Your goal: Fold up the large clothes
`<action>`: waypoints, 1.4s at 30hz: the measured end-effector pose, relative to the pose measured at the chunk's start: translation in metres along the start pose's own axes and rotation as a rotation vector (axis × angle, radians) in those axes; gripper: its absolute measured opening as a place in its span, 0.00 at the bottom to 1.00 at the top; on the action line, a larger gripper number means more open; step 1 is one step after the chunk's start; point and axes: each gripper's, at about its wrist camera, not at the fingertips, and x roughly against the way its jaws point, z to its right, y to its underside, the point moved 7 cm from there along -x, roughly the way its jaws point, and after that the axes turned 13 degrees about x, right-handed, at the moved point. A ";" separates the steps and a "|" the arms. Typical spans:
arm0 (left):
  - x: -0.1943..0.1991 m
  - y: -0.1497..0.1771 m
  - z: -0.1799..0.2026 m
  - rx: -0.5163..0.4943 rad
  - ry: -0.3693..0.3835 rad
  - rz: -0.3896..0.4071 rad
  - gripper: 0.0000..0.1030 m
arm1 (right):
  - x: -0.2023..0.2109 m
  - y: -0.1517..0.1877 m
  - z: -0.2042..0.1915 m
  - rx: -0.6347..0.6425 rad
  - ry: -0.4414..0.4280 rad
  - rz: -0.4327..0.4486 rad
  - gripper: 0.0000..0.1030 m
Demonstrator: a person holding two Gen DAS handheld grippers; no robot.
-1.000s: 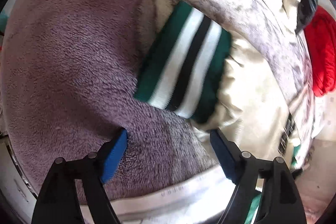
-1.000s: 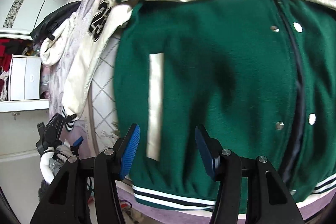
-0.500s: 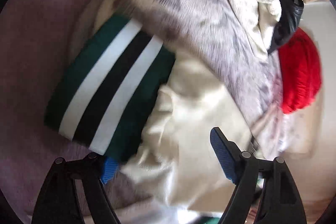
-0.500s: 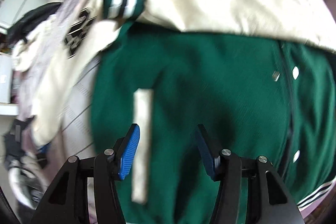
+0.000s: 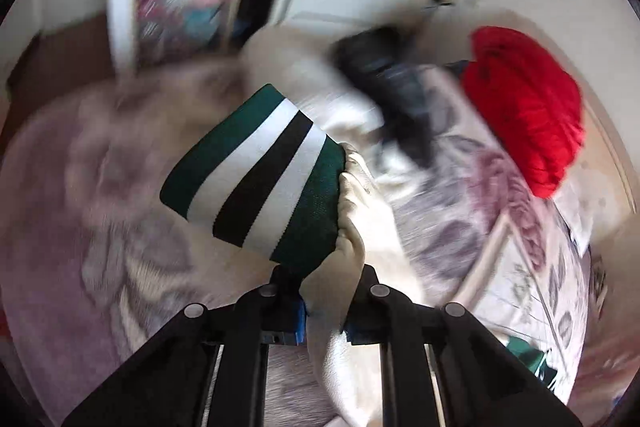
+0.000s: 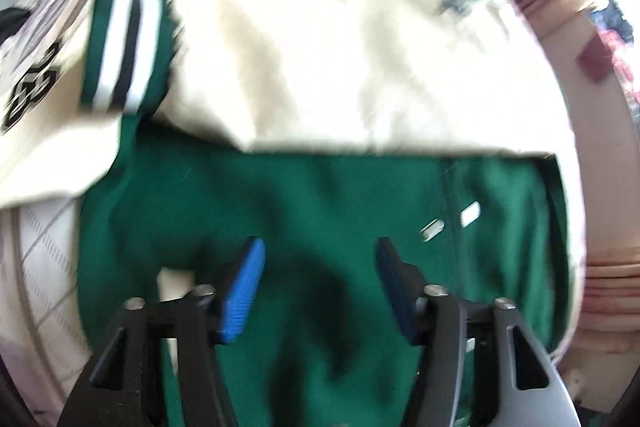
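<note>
Your left tool (image 5: 324, 307) was clamped tight on the cream sleeve (image 5: 372, 223) just behind its green, white and black striped cuff (image 5: 256, 175), which stood lifted at frame centre above the mauve fleece blanket (image 5: 80, 187). A red garment (image 5: 528, 107) sat upper right, a dark item (image 5: 392, 87) beside it; background blurred. Your right tool (image 6: 320, 287) was opening, pads wide apart with nothing gripped, hovering low in the frame over the green jacket body (image 6: 280, 207). The other cream sleeve (image 6: 340, 67) lay folded across the jacket's upper half, its striped cuff (image 6: 124, 43) at upper left.
</note>
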 end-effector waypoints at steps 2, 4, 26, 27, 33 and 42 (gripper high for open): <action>0.012 -0.004 0.045 -0.071 0.033 0.022 0.09 | 0.003 -0.016 0.017 0.015 0.039 0.011 0.84; 0.036 0.005 0.093 -0.156 0.074 0.034 0.09 | 0.005 -0.036 0.032 0.000 0.020 0.020 0.84; 0.086 0.573 0.422 -0.959 0.376 -0.439 0.10 | -0.083 0.166 0.330 -0.279 -0.126 -0.183 0.84; 0.078 0.593 0.420 -0.992 0.355 -0.461 0.10 | -0.091 0.174 0.341 -0.299 -0.137 -0.194 0.84; 0.046 0.664 0.388 -1.080 0.196 -0.649 0.29 | -0.115 0.190 0.382 -0.493 -0.337 -0.177 0.84; 0.091 0.570 0.411 -0.865 0.309 -0.639 0.94 | -0.106 0.137 0.403 -0.659 -0.654 -0.046 0.83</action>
